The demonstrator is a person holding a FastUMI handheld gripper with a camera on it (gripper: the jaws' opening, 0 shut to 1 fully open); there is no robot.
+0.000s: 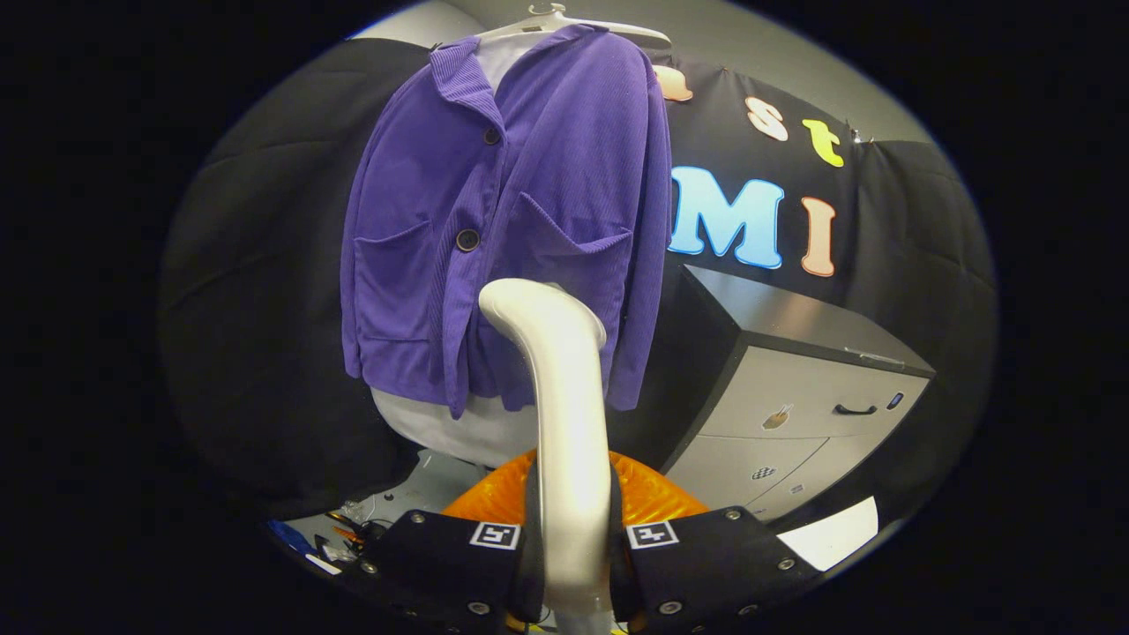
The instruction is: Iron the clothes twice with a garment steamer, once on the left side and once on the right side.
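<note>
Fingers [571, 564] grip steamer [564, 397], apparently touching jacket [529, 220].

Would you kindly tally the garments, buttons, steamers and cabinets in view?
Garments: 2, purple jacket over white shirt
Visible jacket buttons: 2
Steamers: 1, both fingers pressing its handle
Cabinets: 1
Total: 6

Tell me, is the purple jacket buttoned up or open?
Buttoned. The purple jacket hangs closed on its hanger; the gripper grips the steamer before it.

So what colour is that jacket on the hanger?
Purple, with dark buttons; the gripper view shows the jacket clearly, beyond the steamer that the fingers hold.
</note>
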